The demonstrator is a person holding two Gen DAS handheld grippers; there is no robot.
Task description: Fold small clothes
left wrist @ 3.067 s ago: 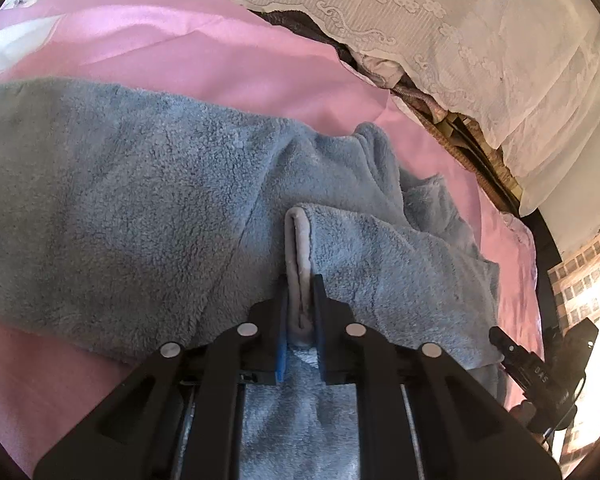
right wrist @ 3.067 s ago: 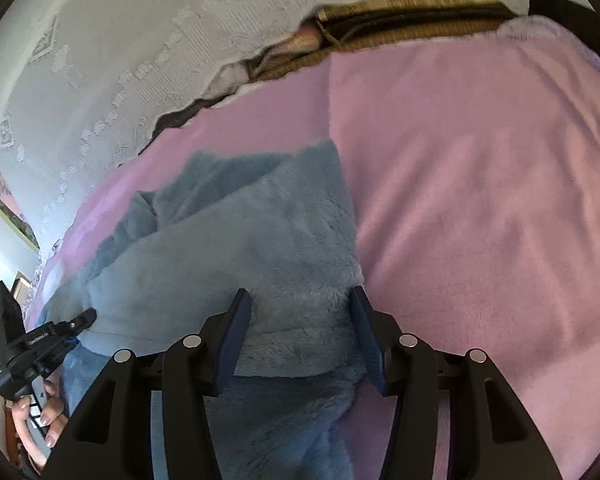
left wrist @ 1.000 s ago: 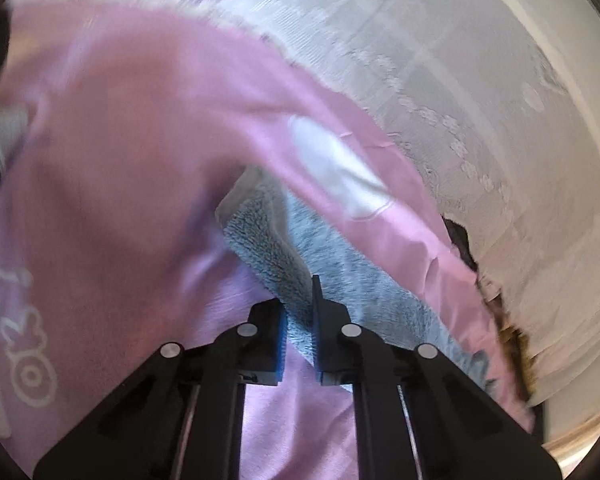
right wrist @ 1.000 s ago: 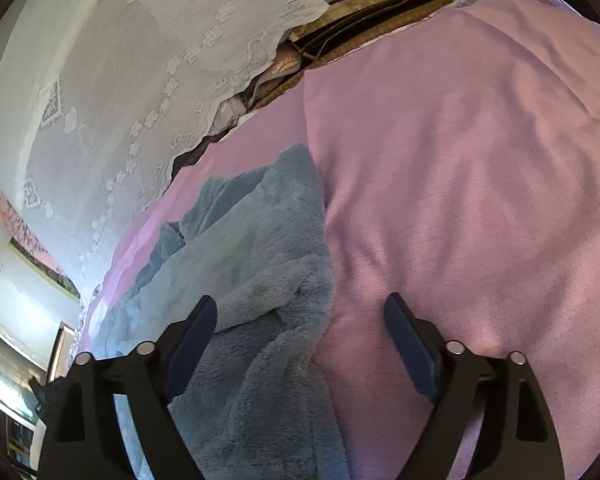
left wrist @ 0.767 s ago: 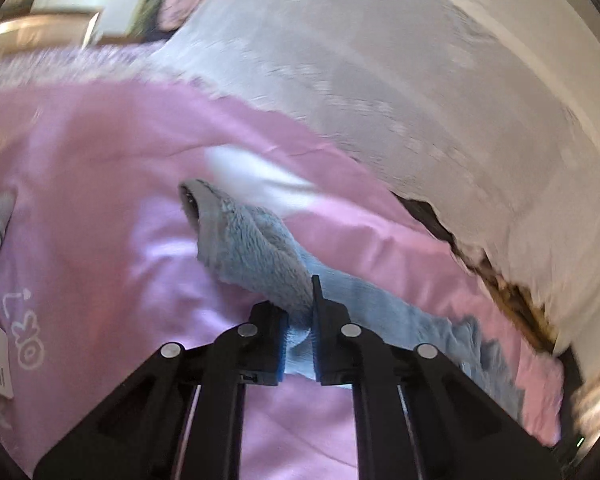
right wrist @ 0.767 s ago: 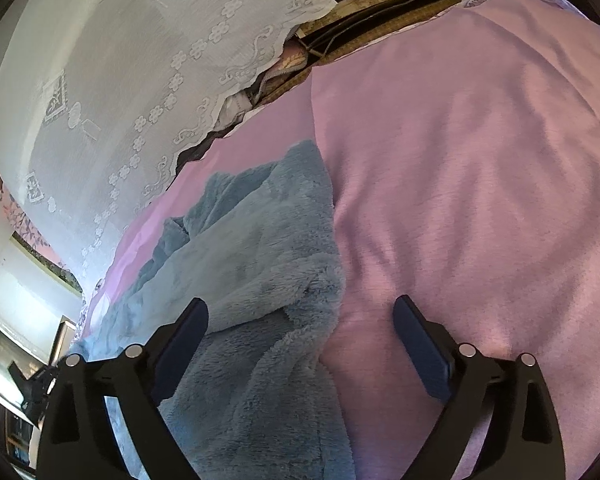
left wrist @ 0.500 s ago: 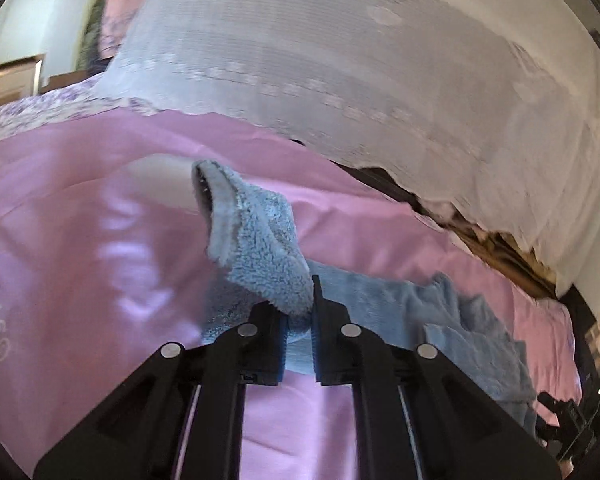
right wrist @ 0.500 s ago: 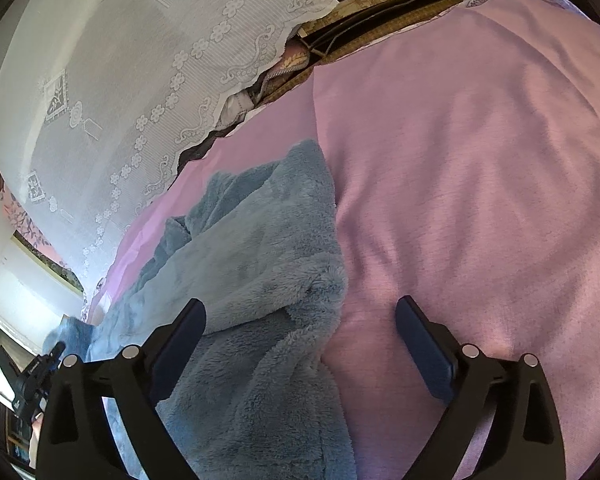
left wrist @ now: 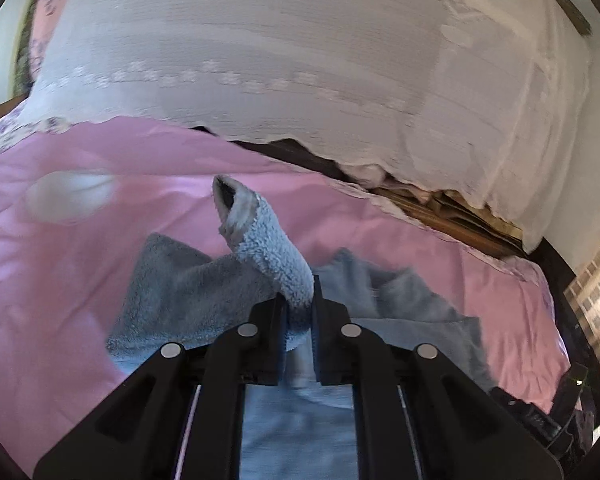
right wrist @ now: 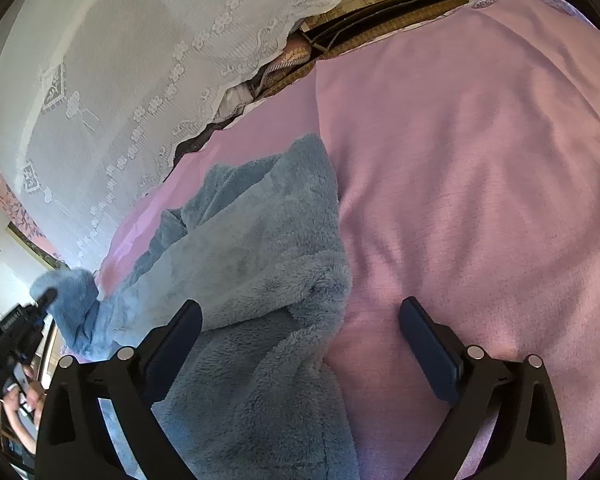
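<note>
A fluffy grey-blue fleece garment lies on a pink bedsheet. My left gripper is shut on a sleeve of the garment and holds it lifted; the cuff opening points up and away. The rest of the garment lies below it. My right gripper is open wide and empty, hovering over the garment's right edge. The left gripper with the lifted sleeve shows at the far left of the right wrist view.
A white lace cloth hangs over stacked items behind the bed; it also shows in the right wrist view. The pink sheet spreads around the garment. A woven mat edge lies at the back.
My left gripper has swung around with the sleeve and lifted it over the garment. My right gripper has opened wider and let go of the garment's edge.
</note>
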